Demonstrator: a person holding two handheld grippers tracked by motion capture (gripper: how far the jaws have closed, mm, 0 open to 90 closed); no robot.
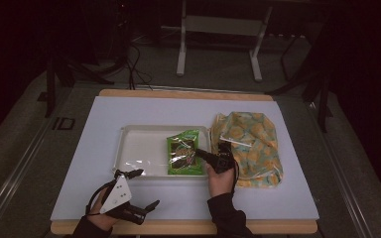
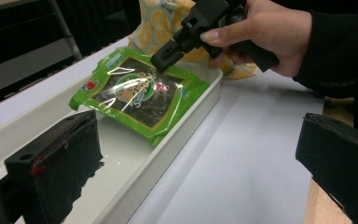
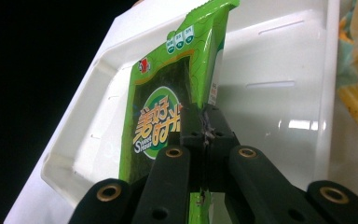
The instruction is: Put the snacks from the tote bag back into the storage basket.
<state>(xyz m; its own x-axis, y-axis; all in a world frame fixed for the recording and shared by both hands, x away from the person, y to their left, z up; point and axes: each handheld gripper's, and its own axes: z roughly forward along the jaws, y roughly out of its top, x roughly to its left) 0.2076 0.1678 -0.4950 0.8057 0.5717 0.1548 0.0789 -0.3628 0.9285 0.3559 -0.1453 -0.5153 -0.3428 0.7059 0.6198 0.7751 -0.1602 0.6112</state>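
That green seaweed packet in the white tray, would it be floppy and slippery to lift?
The green seaweed packet probably bends: it sags against the white tray. Its glossy film looks slippery, yet the right hand-held gripper pinches one edge. It seems light.

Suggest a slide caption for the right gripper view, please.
Right gripper shut on the green seaweed packet over the white tray.
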